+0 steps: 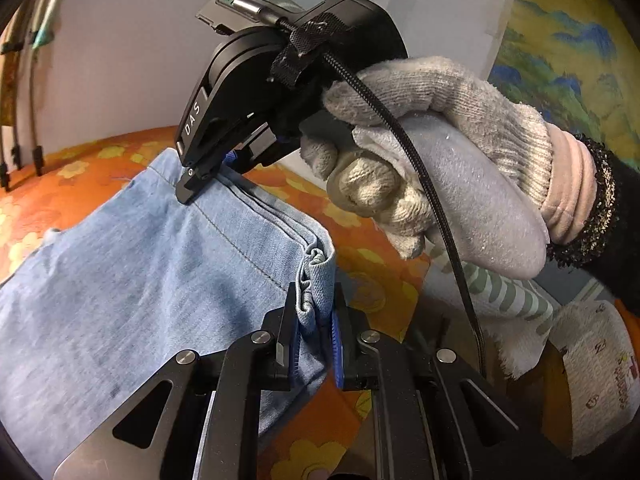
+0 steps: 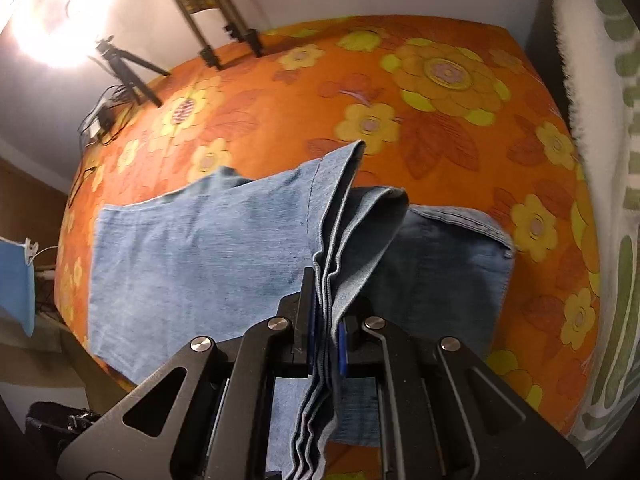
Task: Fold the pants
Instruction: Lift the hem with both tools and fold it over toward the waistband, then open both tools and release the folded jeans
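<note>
Soft faded blue denim pants [image 2: 200, 248] with stitched seams, matt black plastic tongs [image 1: 314, 328] with shiny metal rivets, rough knitted grey glove [image 1: 440, 152], smooth floral cloth bedspread [image 2: 440, 92]

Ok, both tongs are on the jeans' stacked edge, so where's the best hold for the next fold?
Stay on the layered hem edge of the jeans, coming from its open side. The left tongs and right tongs each pinch all the layers there, so they should lift together above the orange flowered cover.
</note>
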Motion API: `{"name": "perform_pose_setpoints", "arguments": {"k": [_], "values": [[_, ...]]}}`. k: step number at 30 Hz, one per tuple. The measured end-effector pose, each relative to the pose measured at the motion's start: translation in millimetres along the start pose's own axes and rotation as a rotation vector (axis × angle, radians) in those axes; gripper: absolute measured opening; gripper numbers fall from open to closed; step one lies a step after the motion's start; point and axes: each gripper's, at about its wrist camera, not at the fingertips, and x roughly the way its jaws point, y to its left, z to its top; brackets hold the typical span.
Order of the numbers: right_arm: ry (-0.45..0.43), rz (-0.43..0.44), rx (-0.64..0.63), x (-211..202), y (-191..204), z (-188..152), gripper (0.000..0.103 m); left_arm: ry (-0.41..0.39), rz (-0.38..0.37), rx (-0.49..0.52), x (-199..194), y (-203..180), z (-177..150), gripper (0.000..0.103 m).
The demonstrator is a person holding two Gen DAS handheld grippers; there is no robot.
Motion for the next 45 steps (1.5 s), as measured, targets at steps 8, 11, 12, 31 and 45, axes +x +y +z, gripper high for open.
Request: {"name": "perform_pose_setpoints", "arguments": {"k": [8,11,12,31,45], "values": [[0.003,0.003,0.043,12,-29,-6,0.008,0.043,-0.01,0.009,18,8,2,0.011],[0.001,-0.003,0.045,15,-32,-7,0.008,0.056,-0.009,0.007,23,11,1,0.011],[0.003,-0.007,0.045,17,-33,-7,0.008,0.058,-0.008,0.006,22,13,1,0.011],[-0.145,-0.154,0.068,-27,-45,-6,0.038,0.101,0.025,-0.029,-37,20,-10,0.03],[-0.212,0.068,-0.145,-30,85,1,0.038,-0.017,0.407,-0.354,-211,141,-71,0.036]]}}
